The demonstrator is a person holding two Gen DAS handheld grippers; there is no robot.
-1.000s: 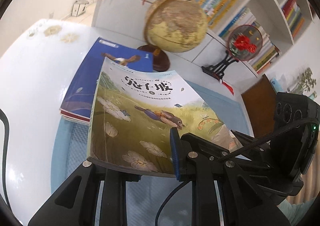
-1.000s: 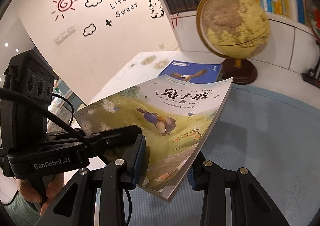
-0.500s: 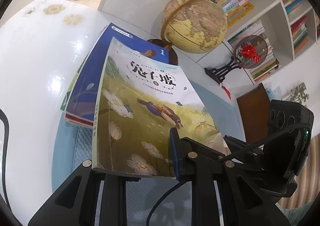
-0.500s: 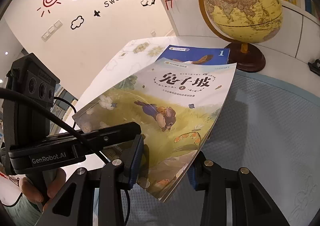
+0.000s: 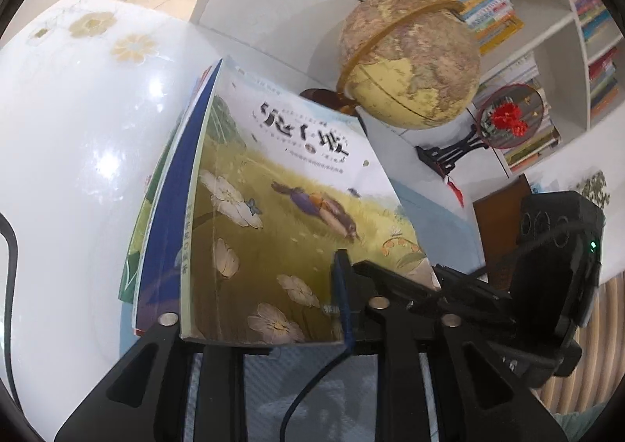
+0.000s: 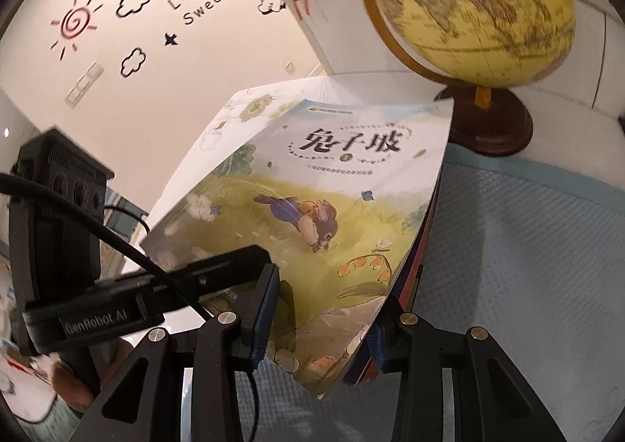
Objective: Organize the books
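Lowered onto the stack point(image 5: 164, 215), rabbit book point(image 5: 281, 215) hides it; both jaws grasping, left opening.

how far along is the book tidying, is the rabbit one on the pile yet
Done: a stack with a blue-covered book already sits on the white table beside the yellow globe. In hand: the green meadow-cover rabbit book is between both tongs just over that stack; the left tongs are opening. Left: letting go fully and squaring the edges.
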